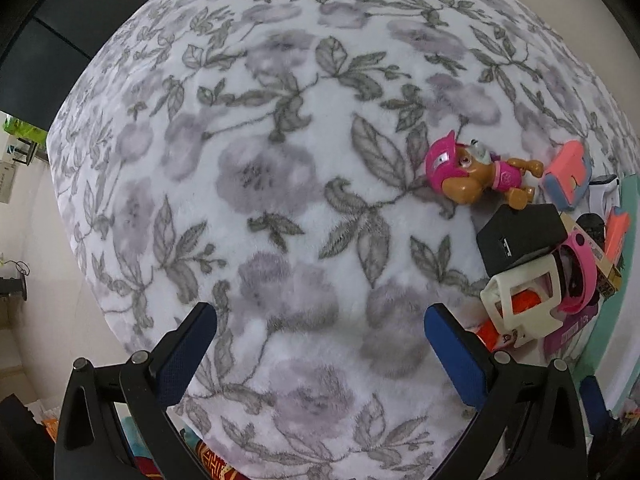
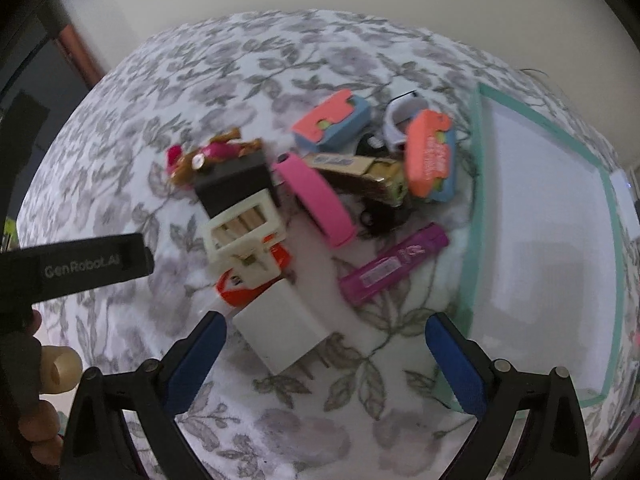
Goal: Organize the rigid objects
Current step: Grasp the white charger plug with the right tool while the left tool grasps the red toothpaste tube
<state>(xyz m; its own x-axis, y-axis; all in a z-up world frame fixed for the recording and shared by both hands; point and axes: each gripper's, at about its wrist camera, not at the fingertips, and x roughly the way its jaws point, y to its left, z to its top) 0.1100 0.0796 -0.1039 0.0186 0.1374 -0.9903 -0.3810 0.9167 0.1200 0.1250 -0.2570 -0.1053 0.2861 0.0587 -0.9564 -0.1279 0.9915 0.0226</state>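
Note:
A pile of small rigid objects lies on a floral blanket [image 1: 280, 160]. In the right wrist view I see a white block [image 2: 286, 330], a cream frame piece [image 2: 244, 236], a black box [image 2: 236, 184], a pink band [image 2: 316, 200], a purple tube [image 2: 394, 266], two coral-and-blue boxes [image 2: 332, 122] and a pup figure [image 2: 208, 156]. My right gripper [image 2: 325, 334] is open, just in front of the white block. My left gripper [image 1: 320, 326] is open and empty over bare blanket; the pup figure [image 1: 472, 172] and black box [image 1: 520, 236] lie to its right.
A white board with a teal border [image 2: 548, 240] lies flat on the blanket right of the pile. The left gripper's body [image 2: 80, 266] and a hand show at the left of the right wrist view. A wall is behind the bed.

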